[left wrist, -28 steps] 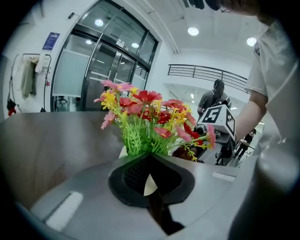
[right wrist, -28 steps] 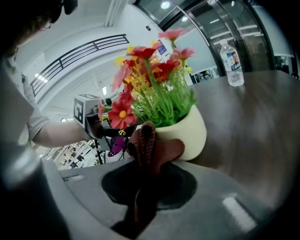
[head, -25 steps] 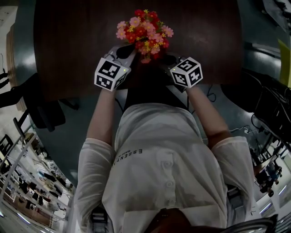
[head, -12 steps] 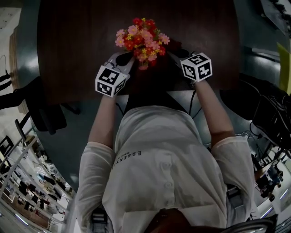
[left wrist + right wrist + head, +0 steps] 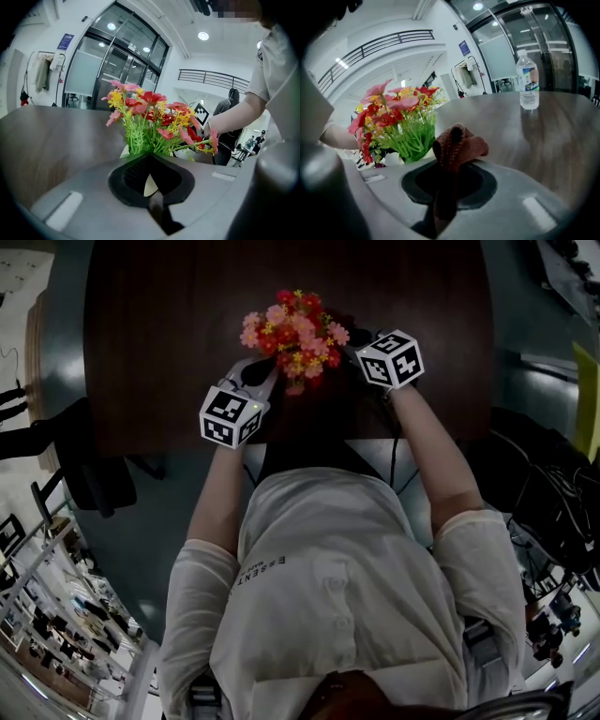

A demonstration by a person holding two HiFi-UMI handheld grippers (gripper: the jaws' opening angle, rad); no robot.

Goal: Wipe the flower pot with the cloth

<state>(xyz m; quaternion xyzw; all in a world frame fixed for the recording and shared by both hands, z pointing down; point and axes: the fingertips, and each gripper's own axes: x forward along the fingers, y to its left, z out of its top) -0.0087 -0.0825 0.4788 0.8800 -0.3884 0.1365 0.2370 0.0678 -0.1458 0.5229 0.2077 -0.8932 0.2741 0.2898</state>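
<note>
A white flower pot (image 5: 124, 151) of red, pink and yellow artificial flowers (image 5: 295, 326) stands on the dark wooden table (image 5: 169, 324). My left gripper (image 5: 265, 373) is at the pot's near left. Its jaws are shut, with the tips (image 5: 149, 161) right against the pot's wall, and a cream sliver shows behind them. My right gripper (image 5: 352, 346) is at the flowers' right side, shut on a bunched brown cloth (image 5: 458, 144). In the right gripper view the pot (image 5: 393, 158) sits to the left of the cloth, a little apart from it.
A clear plastic water bottle (image 5: 528, 82) stands further out on the table, right of the cloth. The table's near edge (image 5: 309, 432) runs just below both grippers. A dark chair (image 5: 80, 460) stands at the left on the floor.
My right gripper, still holding the cloth, has swung from the pot's near side round to its right, further onto the table. The left gripper has stayed in place.
</note>
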